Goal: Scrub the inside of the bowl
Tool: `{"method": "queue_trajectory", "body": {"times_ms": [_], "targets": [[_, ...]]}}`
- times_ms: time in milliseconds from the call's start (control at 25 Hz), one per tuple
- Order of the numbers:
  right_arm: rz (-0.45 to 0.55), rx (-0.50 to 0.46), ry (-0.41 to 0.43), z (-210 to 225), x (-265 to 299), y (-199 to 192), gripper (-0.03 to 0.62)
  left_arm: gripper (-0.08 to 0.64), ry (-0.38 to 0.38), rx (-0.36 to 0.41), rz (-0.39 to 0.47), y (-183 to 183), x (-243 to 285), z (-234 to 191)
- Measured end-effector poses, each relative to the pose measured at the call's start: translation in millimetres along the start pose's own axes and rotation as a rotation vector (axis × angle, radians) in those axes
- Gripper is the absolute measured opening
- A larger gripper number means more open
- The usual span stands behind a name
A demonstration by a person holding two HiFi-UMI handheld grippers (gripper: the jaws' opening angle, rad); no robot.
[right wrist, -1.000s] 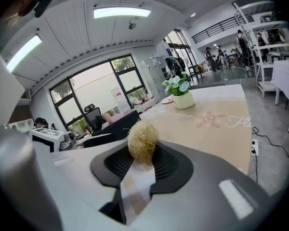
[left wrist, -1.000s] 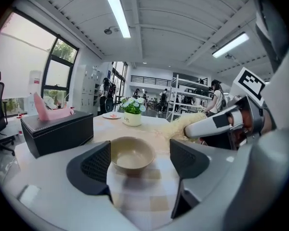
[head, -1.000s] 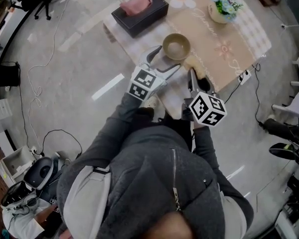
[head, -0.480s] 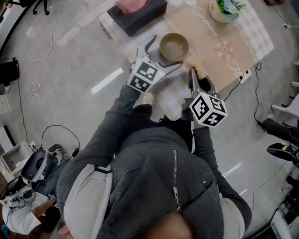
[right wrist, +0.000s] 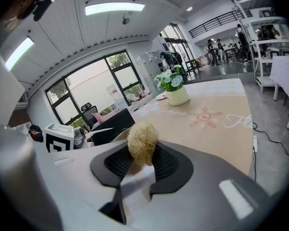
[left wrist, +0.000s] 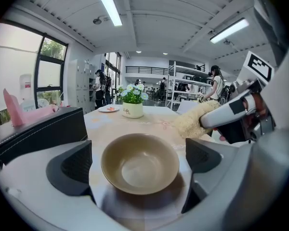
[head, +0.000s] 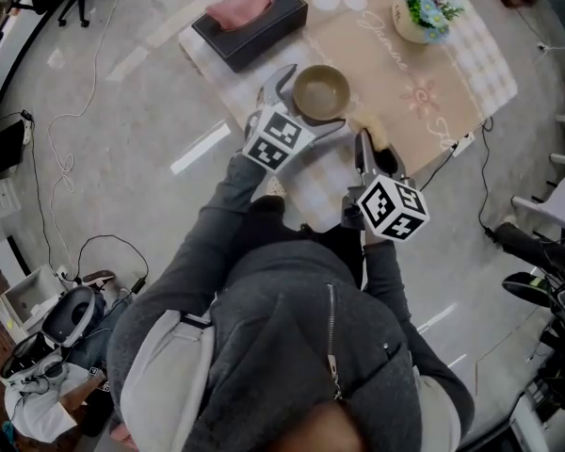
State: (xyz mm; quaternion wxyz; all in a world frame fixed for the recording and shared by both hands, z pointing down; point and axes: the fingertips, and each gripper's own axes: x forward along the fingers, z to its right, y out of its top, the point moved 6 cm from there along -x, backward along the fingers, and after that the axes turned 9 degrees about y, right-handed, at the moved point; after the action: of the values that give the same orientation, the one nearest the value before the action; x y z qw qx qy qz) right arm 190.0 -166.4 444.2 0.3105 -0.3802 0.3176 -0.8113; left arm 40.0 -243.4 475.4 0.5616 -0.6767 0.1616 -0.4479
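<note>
Olive-brown bowl (head: 321, 89) stands near the front edge of the worktop (head: 433, 73) — between the fingers (left wrist: 71, 168) of the left gripper (head: 313, 100), which have just been opening and stand released, not pressing it. Just beside, the right gripper (right wrist: 142, 162) clenches a straw-coloured scrubber (right wrist: 142, 142).

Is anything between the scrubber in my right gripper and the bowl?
Nothing visible blocks it: only bare tablecloth lies between the scrubber in the right gripper and the bowl. The left gripper, whose jaws have just been opening, straddles the bowl without touching; one jaw tip lies near that gap.
</note>
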Motion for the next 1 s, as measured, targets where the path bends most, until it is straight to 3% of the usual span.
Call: {"method": "queue_trajectory", "body": {"times_ms": [520, 800, 1000], "targets": [[-0.016, 0.005, 0.007, 12, 8, 7, 0.106, 0.598, -0.014, 0.005, -0.048, -9, 20, 4], [-0.025, -0.008, 0.008, 15, 9, 8, 0.106, 0.592, 0.014, 0.035, -0.024, -17, 24, 5], [-0.068, -0.096, 0.052, 11, 13, 17, 0.106, 0.592, 0.013, 0.031, -0.002, -18, 23, 5]]}}
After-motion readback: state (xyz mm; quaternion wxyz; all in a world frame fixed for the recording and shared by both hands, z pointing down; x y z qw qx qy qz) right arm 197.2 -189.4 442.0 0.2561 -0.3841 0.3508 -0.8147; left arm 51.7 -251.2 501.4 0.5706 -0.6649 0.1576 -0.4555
